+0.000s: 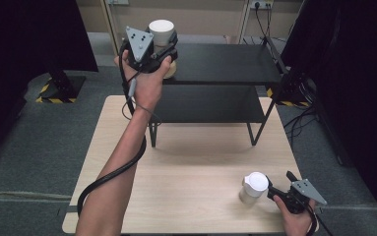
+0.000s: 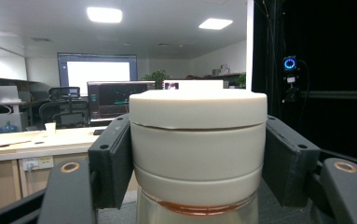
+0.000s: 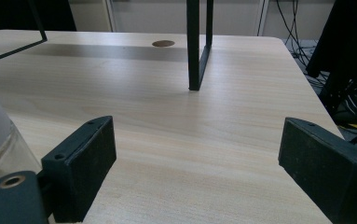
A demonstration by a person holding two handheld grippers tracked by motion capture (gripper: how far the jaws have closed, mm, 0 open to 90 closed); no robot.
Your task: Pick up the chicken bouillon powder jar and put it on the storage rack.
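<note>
One wooden table (image 1: 186, 167), black shelf (image 1: 215, 64), grey floor (image 1: 38, 142)

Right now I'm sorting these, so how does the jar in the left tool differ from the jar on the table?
The held jar is clamped by its white lid in the left tool, up by the black shelf; the table jar stands free on the table, beside the open right tool, outside its jaws. Both have white lids and clear bodies.
</note>
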